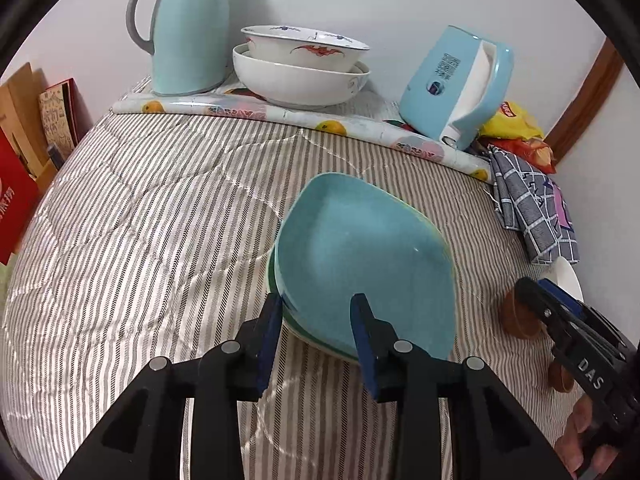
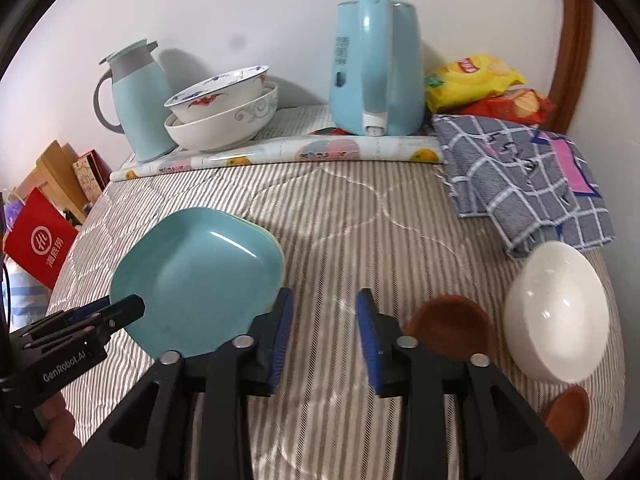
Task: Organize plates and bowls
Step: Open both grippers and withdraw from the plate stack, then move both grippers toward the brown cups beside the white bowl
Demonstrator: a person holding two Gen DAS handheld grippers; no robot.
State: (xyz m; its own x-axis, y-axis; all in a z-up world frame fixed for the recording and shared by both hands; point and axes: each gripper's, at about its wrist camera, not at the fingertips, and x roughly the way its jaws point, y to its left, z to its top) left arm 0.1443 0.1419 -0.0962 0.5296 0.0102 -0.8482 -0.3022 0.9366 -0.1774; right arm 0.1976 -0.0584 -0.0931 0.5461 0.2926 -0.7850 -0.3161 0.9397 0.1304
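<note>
A stack of square turquoise plates [image 1: 368, 264] lies on the striped cloth, tilted. My left gripper [image 1: 316, 320] is open, its fingers on either side of the stack's near rim. The stack also shows in the right wrist view [image 2: 196, 280], with the left gripper [image 2: 120, 312] at its near-left edge. My right gripper [image 2: 324, 320] is open and empty over bare cloth. A white bowl [image 2: 556, 312] and two small brown dishes [image 2: 448, 320] [image 2: 568, 412] sit to its right. Two stacked patterned white bowls [image 1: 300, 64] stand at the back.
A turquoise thermos jug [image 1: 188, 28] and a light blue kettle [image 1: 456, 84] stand on a fruit-print mat [image 1: 280, 114] by the wall. Snack bags [image 2: 480, 84] and a grey checked cloth [image 2: 520, 176] lie at the back right. Red boxes [image 2: 40, 240] stand left.
</note>
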